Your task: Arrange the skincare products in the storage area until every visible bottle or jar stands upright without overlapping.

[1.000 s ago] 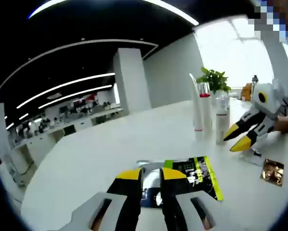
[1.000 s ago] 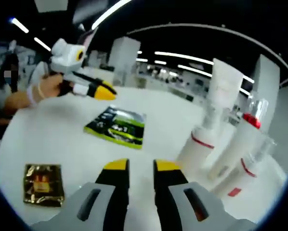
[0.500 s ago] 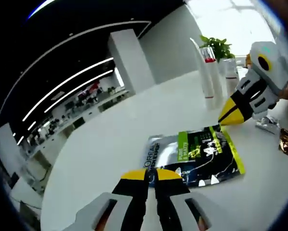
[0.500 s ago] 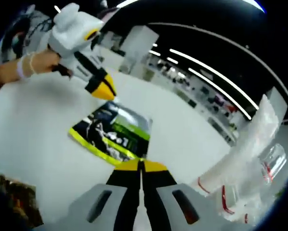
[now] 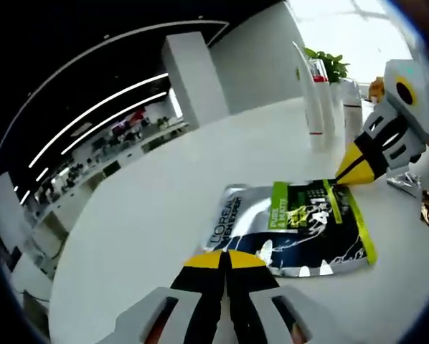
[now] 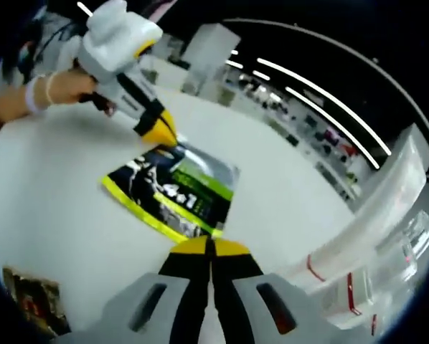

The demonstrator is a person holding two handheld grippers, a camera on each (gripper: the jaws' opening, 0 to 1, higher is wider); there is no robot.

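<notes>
At centre frame of the left gripper view, the sachet (image 5: 293,229) lies flat on the table (image 5: 143,229). The left gripper (image 5: 224,259) and right gripper (image 6: 209,247) meet its opposite edges, jaws clenched; whether either grasps it cannot be told. Bottles (image 5: 322,100) stand upright at upper right. Apparent step: gripping the sachet; next comes lifting it clear.

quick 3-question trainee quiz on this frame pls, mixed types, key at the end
1. True or false: the green-and-black sachet stands upright on the white table.
2. The left gripper has its jaws: A) wide open B) pressed together at the sachet's edge C) around a tube.
3. Fill in: the white tubes with red bands stand ____ on the table.

Key: 1 false, it lies flat. 2 B; the right gripper is likewise shut at the opposite edge. 3 upright.
</notes>
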